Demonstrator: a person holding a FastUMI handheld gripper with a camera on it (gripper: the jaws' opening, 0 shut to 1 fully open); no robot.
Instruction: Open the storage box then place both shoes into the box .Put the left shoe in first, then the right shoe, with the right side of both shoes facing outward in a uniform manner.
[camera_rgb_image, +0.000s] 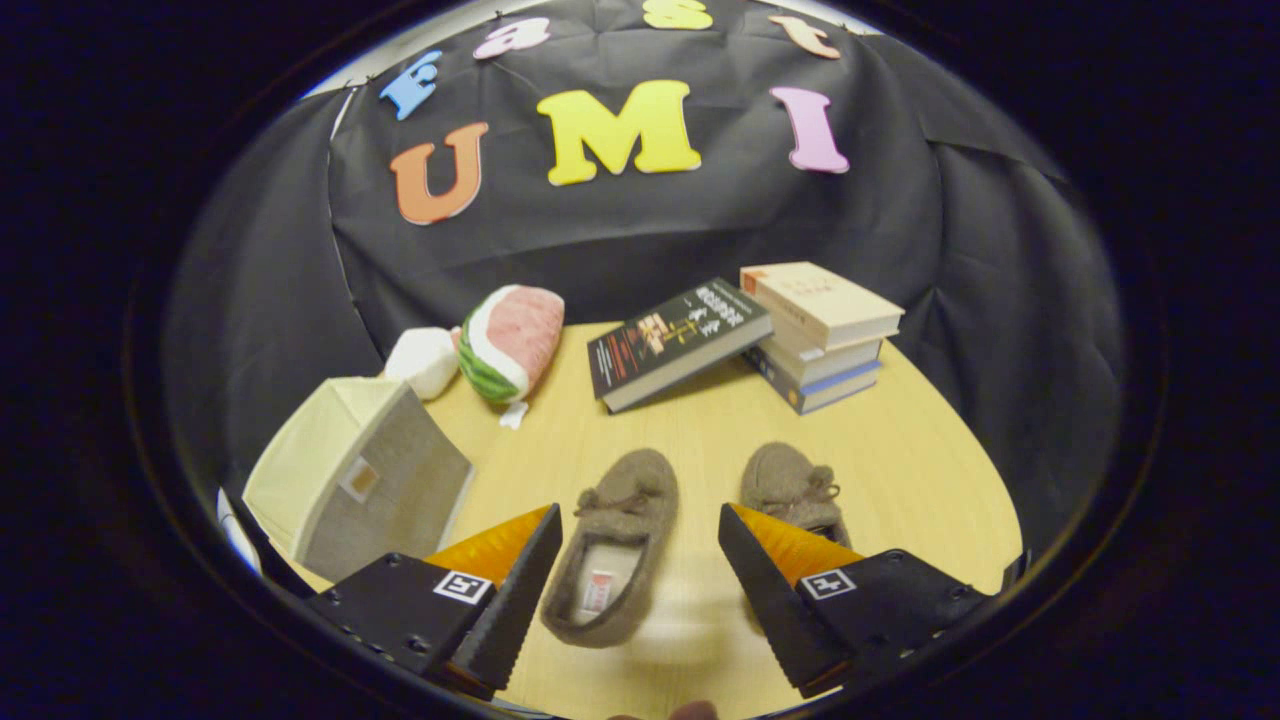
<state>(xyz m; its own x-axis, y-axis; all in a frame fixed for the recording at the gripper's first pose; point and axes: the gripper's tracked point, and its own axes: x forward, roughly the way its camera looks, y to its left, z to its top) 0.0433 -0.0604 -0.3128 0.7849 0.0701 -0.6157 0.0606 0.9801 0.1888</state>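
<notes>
Gripper view: the gripper (640, 585) hung wide open and empty above two grey-brown felt slippers (612, 545) (795, 490) at lower centre. The closed cream fabric storage box (355, 475) sat at lower left; its lid likely needed a careful, square grip first.

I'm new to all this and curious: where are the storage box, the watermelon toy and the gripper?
storage box (385, 490): gripper view, its closed front panel.
watermelon toy (512, 340): gripper view, its pink face.
gripper (640, 545): gripper view, open, the gap between its fingertips.
</notes>
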